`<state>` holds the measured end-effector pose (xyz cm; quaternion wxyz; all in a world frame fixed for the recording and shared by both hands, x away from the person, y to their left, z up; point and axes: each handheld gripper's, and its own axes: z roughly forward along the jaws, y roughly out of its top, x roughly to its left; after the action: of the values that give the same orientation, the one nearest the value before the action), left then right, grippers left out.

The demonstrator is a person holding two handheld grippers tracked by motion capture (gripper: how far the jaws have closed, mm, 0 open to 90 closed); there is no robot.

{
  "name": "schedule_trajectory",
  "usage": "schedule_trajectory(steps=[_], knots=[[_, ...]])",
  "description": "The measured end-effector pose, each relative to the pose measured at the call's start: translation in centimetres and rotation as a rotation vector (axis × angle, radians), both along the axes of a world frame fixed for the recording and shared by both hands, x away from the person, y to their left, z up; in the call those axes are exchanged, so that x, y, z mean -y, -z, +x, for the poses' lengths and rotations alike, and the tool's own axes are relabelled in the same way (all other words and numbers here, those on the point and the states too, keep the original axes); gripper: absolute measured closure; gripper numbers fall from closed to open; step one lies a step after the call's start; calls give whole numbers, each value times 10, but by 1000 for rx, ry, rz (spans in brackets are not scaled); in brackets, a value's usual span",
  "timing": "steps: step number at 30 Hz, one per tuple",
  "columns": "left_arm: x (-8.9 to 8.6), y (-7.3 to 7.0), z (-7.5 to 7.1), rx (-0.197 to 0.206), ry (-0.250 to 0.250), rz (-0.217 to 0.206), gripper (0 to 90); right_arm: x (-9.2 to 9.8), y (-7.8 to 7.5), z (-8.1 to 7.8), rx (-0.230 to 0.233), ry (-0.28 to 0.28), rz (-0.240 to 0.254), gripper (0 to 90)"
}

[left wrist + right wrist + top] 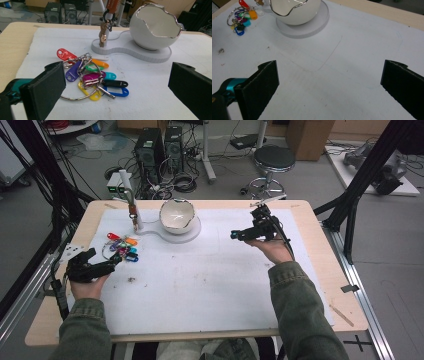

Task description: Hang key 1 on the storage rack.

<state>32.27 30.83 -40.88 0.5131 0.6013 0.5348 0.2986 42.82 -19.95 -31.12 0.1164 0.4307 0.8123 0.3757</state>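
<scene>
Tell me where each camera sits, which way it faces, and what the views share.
High view: above the person's side, looking forward and down; both sleeved forearms, left hand-held gripper, right hand-held gripper.
Left gripper view: between its open black jaws, facing the bunch of key tags.
Right gripper view: between its open jaws, facing the white mat.
All three share the egg-shaped bowl.

This is a lab or robotics workroom. Beyond the far edge of the wooden table (pixel 320 270) stand two computer towers (pixel 159 151) amid tangled cables (pixel 182 182), with a round stool (pixel 273 162) to their right. Cardboard boxes (pixel 310 137) sit far right on the grey floor, and black frame struts (pixel 367 167) rise beside the table.
</scene>
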Motion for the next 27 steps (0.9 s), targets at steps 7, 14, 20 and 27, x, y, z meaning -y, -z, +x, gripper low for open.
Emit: schedule_trajectory(steps=[7,14,20,27], knots=[[0,0,0,-2,3,5,17,15,11,-6,-8,24,21,7],[0,0,0,-2,2,1,17,27,18,-12,-6,38,55,7],[-1,0,0,-3,3,4,17,34,28,-17,-12,49,59,7],[0,0,0,-5,5,6,17,43,34,-24,-3,61,77,7]])
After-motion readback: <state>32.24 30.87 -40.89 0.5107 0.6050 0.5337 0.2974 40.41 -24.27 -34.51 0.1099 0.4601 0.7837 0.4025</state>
